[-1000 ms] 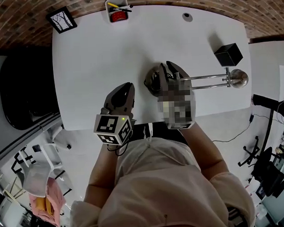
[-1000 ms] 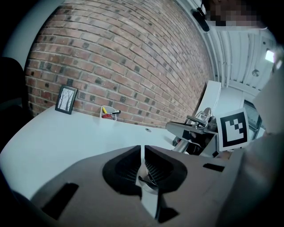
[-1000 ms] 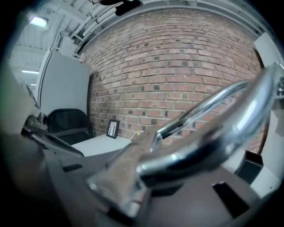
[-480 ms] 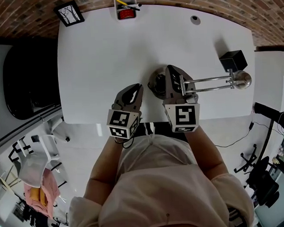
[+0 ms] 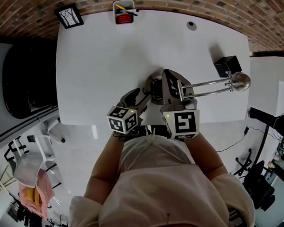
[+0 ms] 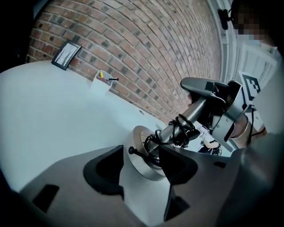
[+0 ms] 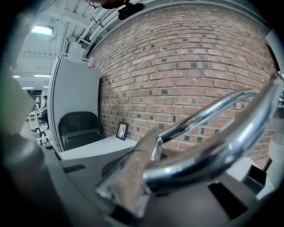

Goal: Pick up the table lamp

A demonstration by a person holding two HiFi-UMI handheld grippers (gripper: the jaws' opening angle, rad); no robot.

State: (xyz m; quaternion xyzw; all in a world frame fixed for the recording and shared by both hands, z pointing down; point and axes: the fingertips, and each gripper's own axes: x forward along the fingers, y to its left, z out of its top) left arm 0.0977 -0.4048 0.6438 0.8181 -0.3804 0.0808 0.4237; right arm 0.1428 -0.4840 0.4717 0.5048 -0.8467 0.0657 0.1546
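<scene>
The chrome table lamp lies on the white table (image 5: pixel 98 56), with its round base (image 5: pixel 153 85) near the front edge. Its twin rods (image 5: pixel 208 86) reach right to the lamp head (image 5: pixel 241 80). My right gripper (image 5: pixel 172 82) is shut on the rods close to the base, and they cross its jaws in the right gripper view (image 7: pixel 199 146). My left gripper (image 5: pixel 142 96) comes in from the left. Its jaws are opening, and the base disc (image 6: pixel 143 155) sits between them with a gap to the left pad. A black cord (image 6: pixel 182 129) is coiled round the stem.
A black cube (image 5: pixel 228 66) stands by the lamp head. A white pen holder (image 5: pixel 123 12) and a framed picture (image 5: pixel 69 16) stand along the brick wall at the back. A small round fitting (image 5: pixel 191 25) sits at the back right. A black chair (image 5: pixel 24 77) is left of the table.
My left gripper has moved right and forward to the lamp base, and its jaws have gone from shut to apart. My right gripper has closed on the rods and stays there.
</scene>
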